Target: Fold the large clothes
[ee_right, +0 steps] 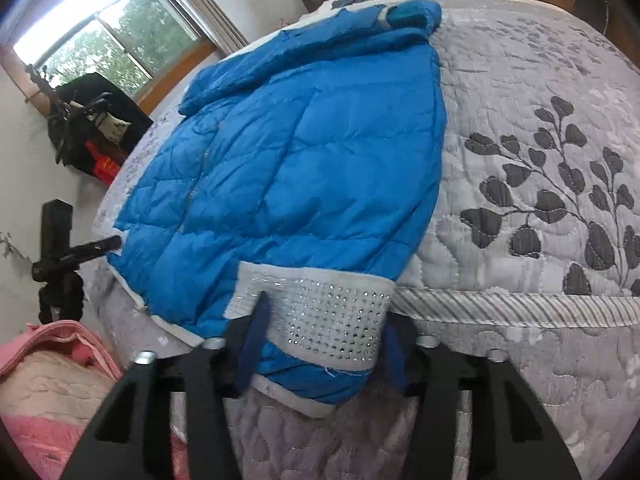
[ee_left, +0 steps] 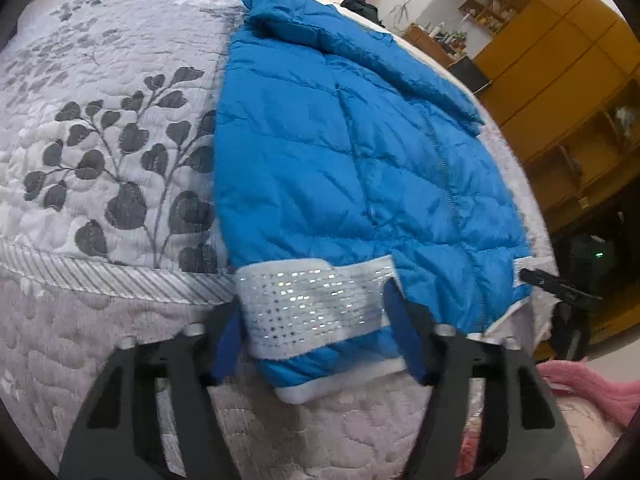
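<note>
- Blue puffer jacket (ee_left: 344, 152) lies flat on the bed's quilt (ee_left: 112, 80), its hem at the near edge.
- Your left gripper (ee_left: 316, 332) is spread wide, fingers straddling the white sequined band (ee_left: 312, 304), not pinching.
- Your right gripper (ee_right: 324, 336) likewise: released, either side of that band.

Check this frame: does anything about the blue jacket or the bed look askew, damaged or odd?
Nothing looks damaged or spilled. The blue jacket lies flat on the quilt, its white sequinned band at the near hem. A short loose thread hangs below that band. Both the left gripper and right gripper are open, straddling the hem.
</note>
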A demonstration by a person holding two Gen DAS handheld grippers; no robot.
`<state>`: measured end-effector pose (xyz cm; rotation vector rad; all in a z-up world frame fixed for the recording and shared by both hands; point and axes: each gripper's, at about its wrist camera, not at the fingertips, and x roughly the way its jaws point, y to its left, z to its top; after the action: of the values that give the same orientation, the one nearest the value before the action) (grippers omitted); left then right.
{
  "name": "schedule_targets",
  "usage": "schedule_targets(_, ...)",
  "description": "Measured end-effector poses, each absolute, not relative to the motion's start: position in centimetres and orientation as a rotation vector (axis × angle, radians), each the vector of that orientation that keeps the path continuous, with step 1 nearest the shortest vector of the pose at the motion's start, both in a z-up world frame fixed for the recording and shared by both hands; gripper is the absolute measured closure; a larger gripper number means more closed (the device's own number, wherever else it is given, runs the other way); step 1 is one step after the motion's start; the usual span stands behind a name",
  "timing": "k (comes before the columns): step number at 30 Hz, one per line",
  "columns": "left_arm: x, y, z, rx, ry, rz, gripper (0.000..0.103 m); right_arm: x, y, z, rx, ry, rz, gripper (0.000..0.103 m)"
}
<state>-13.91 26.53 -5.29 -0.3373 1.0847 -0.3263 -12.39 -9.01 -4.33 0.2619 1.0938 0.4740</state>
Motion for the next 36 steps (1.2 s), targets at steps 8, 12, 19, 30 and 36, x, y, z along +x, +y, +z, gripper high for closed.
schedule_targets(8,-14.3,27.5,-3.9,-0.393,1.02,-0.329,0.089,-12.7,-9.3,-2.3,0.271,1.017,0.506,0.087)
schedule_targets(12,-14.5,28.0,-1.7,-0.435,0.937,-0.382,0.092,-12.8,-9.7,-0.3,0.301,0.958,0.534,0.088)
schedule_targets(19,-12.6,28.2,2.5,-0.465,0.815,-0.459,0.092,-11.2,-10.8,4.7,0.308,0.85,0.566,0.09)
schedule_targets(30,-5.0,28.7,7.7,-0.484,0.697,-0.531,0.093,-1.4,-11.2,11.1,0.339,0.793,0.582,0.09)
schedule_targets(36,2.7,28.8,9.1,-0.487,0.69,-0.525,0.092,6.0,-11.0,12.1,0.378,0.833,0.56,0.09)
